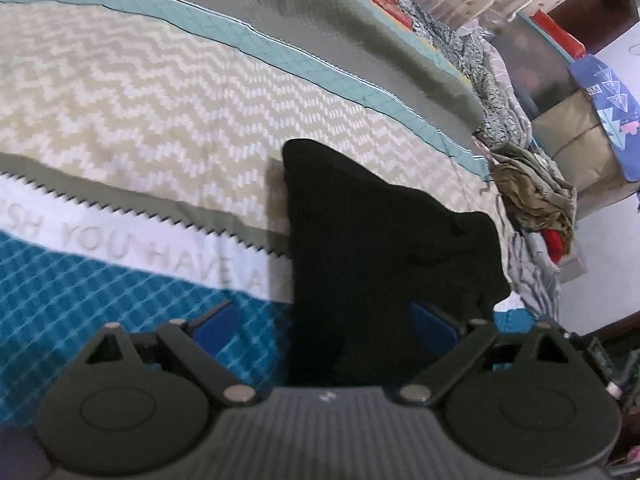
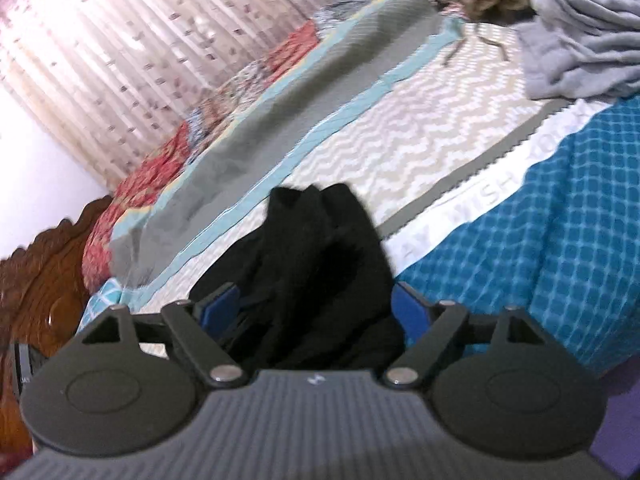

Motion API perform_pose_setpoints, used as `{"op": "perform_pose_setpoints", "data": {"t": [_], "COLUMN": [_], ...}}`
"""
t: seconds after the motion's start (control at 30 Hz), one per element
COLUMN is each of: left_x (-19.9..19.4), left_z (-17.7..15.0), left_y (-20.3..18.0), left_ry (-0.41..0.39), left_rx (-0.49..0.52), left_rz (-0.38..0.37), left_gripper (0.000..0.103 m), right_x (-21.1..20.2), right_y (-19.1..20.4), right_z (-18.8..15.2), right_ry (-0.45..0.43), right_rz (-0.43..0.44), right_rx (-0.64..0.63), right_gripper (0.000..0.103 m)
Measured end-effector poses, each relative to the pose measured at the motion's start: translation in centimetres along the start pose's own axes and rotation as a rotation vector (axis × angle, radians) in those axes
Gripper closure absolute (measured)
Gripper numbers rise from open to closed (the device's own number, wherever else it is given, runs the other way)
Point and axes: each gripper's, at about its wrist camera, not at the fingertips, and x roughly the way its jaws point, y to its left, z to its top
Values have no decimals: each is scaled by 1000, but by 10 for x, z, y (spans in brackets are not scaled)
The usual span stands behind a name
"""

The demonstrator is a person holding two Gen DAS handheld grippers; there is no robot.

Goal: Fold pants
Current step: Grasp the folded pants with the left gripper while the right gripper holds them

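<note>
Between the spread blue pads of the left gripper [image 1: 324, 322], the black fabric pants [image 1: 384, 240] are lying folded into a compact dark bundle on the bed; the jaws are standing wide, the right pad is overlapping the cloth's edge, and the left pad is sitting well clear over the teal checked part of the patterned bedspread [image 1: 120, 92]. Whether anything is being pinched cannot be told from this view. Farther out, a heap of crumpled olive and grey clothes [image 1: 532, 196] is lying near the bed's edge.

Over on the right gripper [image 2: 316, 306], the jaws are likewise standing open, with the pants [image 2: 316, 248] bunched between them and no squeeze showing. Beyond, grey folded cloth [image 2: 580, 40] is resting on the bedspread [image 2: 440, 128], and a leaf-print curtain [image 2: 120, 40] is hanging behind the bed.
</note>
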Motion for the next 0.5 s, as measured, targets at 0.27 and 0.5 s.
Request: {"op": "perform_pose_setpoints", "data": {"t": [0.27,0.5], "left_x": [53,87], "left_z": [15,10], "left_y": [-13,-9], "left_ry": [77,138], "left_rx": [72,112], "left_rz": [18,25], "left_gripper": [11,10], "right_x": [40,73], "right_y": [-17,-30], "right_z": [18,17], "right_ry": [78,162], "right_rz": [-7,51], "right_rx": [26,106], "right_gripper": [14,8]}}
